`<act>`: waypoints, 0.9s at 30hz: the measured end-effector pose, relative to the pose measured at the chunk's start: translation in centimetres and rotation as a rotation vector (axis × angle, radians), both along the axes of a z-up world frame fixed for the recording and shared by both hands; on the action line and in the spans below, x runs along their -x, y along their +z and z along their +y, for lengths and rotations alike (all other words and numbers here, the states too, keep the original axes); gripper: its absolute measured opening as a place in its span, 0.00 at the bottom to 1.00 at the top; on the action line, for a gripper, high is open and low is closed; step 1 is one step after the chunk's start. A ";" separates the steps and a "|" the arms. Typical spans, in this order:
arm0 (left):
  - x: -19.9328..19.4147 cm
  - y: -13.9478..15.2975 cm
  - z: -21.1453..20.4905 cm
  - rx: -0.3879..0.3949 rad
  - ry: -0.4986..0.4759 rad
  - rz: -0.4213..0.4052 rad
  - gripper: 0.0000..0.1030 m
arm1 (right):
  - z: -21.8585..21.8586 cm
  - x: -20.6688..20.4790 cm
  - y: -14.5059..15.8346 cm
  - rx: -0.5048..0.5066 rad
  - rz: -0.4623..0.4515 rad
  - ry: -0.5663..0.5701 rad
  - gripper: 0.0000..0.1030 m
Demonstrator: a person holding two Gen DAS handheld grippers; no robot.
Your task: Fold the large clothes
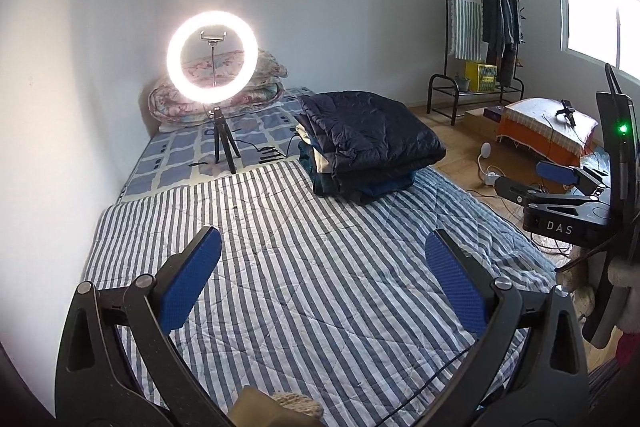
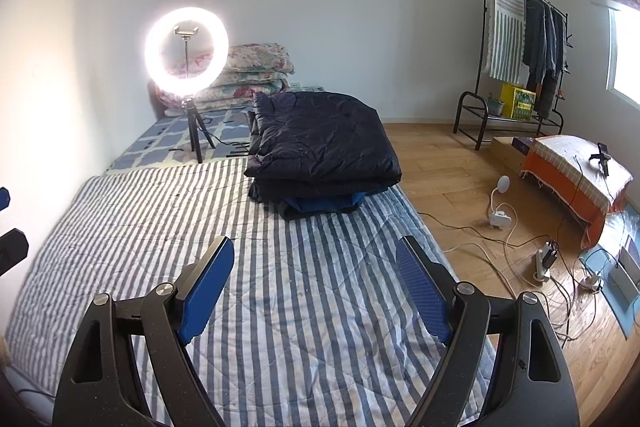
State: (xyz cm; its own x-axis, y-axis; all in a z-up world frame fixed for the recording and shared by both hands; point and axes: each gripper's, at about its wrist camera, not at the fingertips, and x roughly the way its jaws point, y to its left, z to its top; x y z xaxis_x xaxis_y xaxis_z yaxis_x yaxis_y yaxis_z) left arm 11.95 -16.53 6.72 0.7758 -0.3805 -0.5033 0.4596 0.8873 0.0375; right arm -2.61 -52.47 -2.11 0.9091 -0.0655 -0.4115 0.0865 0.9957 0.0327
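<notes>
A stack of folded clothes, topped by a dark navy puffy jacket (image 1: 370, 137), sits at the far right of a blue-and-white striped quilt (image 1: 304, 267); the stack also shows in the right wrist view (image 2: 322, 147) on the same quilt (image 2: 280, 267). My left gripper (image 1: 322, 247) is open and empty above the quilt's middle. My right gripper (image 2: 314, 259) is open and empty above the quilt, short of the stack. The right gripper also shows at the right edge of the left wrist view (image 1: 560, 179).
A lit ring light on a small tripod (image 1: 212, 57) stands behind the quilt, with folded floral bedding (image 1: 256, 83) by the wall. A clothes rack (image 2: 520, 39) stands at the back right. Cables and power strips (image 2: 540, 259) lie on the wooden floor beside an orange-draped low table (image 2: 580, 171).
</notes>
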 end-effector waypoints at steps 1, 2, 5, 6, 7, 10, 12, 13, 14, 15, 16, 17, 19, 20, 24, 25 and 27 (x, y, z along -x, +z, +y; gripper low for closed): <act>0.0 0.0 0.0 0.000 -0.001 0.001 1.00 | 0.0 0.0 0.0 0.003 0.001 -0.001 0.81; 0.1 0.0 0.0 -0.001 -0.002 0.002 1.00 | 0.0 0.0 0.0 0.005 0.001 -0.001 0.81; 0.2 0.0 -0.2 -0.003 -0.005 0.003 1.00 | 0.1 0.1 0.0 0.011 0.000 -0.002 0.81; 0.3 0.0 -0.2 -0.002 -0.007 0.003 1.00 | 0.2 0.1 0.0 0.011 0.000 -0.002 0.81; 0.4 0.0 -0.2 -0.002 -0.008 0.003 1.00 | 0.2 0.1 0.1 0.012 0.001 0.000 0.81; 0.6 -0.1 -0.2 -0.005 -0.015 0.000 1.00 | 0.3 0.1 0.0 0.015 0.004 0.002 0.81; 0.7 -0.1 -0.1 -0.004 -0.014 -0.003 1.00 | 0.3 -0.1 0.0 0.019 0.008 0.002 0.81; 0.7 -0.1 -0.1 -0.004 -0.016 -0.001 1.00 | 0.3 -0.1 0.0 0.019 0.009 0.003 0.81; 0.7 -0.1 -0.1 -0.003 -0.015 -0.002 1.00 | 0.3 -0.1 0.0 0.018 0.011 0.005 0.81; 0.8 -0.1 -0.1 -0.002 -0.014 -0.002 1.00 | 0.3 -0.2 0.0 0.017 0.012 0.004 0.81; 0.7 -0.1 -0.1 -0.003 -0.016 -0.002 1.00 | 0.3 -0.2 0.0 0.016 0.011 0.003 0.81; 0.7 -0.1 -0.1 -0.002 -0.016 -0.001 1.00 | 0.3 -0.2 -0.1 0.016 0.011 0.002 0.81; 0.7 -0.1 -0.1 -0.003 -0.018 -0.002 1.00 | 0.2 -0.1 -0.1 0.015 0.011 0.003 0.81; 0.8 -0.1 -0.1 -0.004 -0.019 -0.003 1.00 | 0.2 -0.1 -0.1 0.013 0.011 0.003 0.81; 1.2 0.0 -0.6 -0.010 -0.028 -0.007 1.00 | 0.2 -0.2 -0.1 0.011 0.012 0.002 0.81; 1.4 0.0 -0.7 -0.011 -0.029 -0.008 1.00 | 0.2 -0.2 -0.1 0.009 0.012 0.002 0.81; 1.5 0.0 -0.9 -0.013 -0.029 -0.010 1.00 | 0.2 -0.2 -0.1 0.009 0.010 0.003 0.81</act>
